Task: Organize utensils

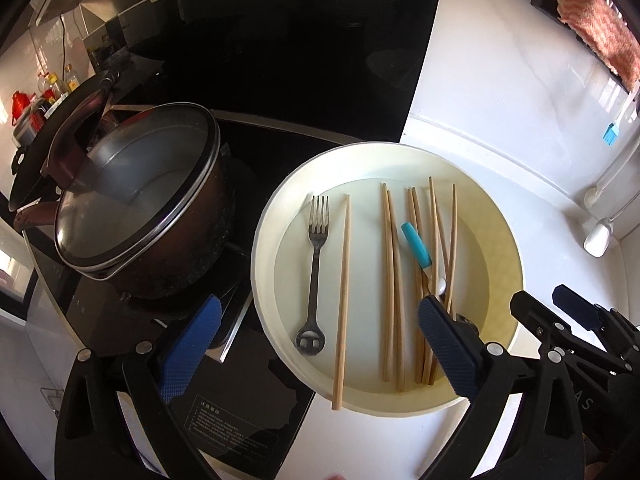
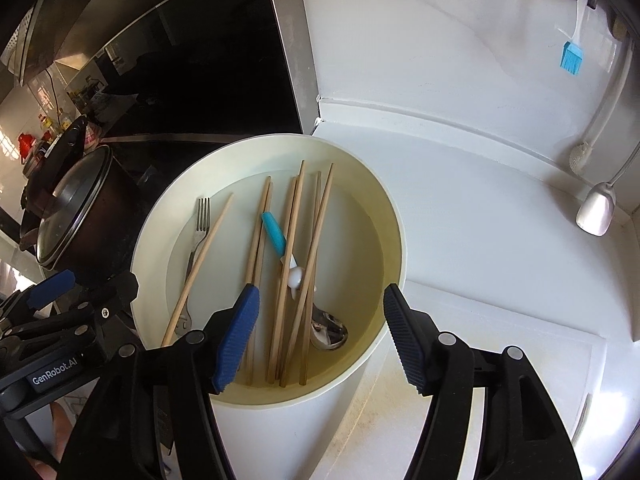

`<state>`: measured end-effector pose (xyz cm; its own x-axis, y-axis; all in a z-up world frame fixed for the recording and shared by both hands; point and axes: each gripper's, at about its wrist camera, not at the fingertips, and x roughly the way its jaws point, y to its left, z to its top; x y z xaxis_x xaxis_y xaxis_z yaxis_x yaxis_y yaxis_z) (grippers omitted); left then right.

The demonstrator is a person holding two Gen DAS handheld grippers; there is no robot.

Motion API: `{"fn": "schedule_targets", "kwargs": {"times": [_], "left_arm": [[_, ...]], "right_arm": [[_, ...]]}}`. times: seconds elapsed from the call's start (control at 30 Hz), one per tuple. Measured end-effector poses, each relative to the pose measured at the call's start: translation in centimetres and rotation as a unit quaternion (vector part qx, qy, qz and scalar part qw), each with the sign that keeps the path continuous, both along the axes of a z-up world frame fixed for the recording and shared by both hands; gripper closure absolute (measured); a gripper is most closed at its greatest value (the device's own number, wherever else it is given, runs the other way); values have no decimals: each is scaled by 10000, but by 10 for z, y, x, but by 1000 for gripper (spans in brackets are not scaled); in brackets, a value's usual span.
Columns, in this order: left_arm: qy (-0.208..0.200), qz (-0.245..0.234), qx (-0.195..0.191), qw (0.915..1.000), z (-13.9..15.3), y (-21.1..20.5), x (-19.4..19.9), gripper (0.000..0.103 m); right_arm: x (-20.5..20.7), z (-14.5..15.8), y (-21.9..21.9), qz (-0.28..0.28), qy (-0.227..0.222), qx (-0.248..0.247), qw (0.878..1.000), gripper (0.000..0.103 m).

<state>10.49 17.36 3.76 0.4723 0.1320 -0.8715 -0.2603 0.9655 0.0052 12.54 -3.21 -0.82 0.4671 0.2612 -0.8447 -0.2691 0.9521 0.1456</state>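
Brown lidded pot point(image 1: 148, 216) crowds the cream bowl point(image 1: 272, 216) of chopsticks point(image 1: 392, 280); both grippers' jaws gape empty.

A white countertop point(image 2: 460, 220) is seen under bright light, and a white backsplash point(image 2: 420, 40) is joined to it at the back. A black glass cooktop point(image 1: 256, 408) is set into the counter at the left, where a brown pot with a glass lid point(image 1: 136, 208) is placed, and a dark glossy panel point(image 1: 280, 40) is fixed behind it. A blue brush point(image 2: 571, 57), a pink cloth point(image 1: 592, 24) and a white ladle point(image 2: 596, 208) are hung at the right, and bottles point(image 1: 60, 84) are kept far left.
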Motion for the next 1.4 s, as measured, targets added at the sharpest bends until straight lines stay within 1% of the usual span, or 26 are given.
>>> {"fn": "schedule_targets", "kwargs": {"times": [0.1, 0.27, 0.47, 1.4], "left_arm": [[-5, 42, 59, 10000, 4, -1, -3, 6], [-11, 69, 8, 10000, 7, -4, -6, 6], [-47, 82, 46, 9999, 10, -6, -7, 6], [119, 141, 45, 9998, 4, -3, -8, 6]], "right_arm": [[-2, 3, 0, 19, -29, -21, 10000, 41], [-5, 7, 0, 40, -46, -59, 10000, 41], [-7, 10, 2, 54, -70, -87, 9999, 41], [-8, 9, 0, 42, -65, -101, 9999, 41]]}}
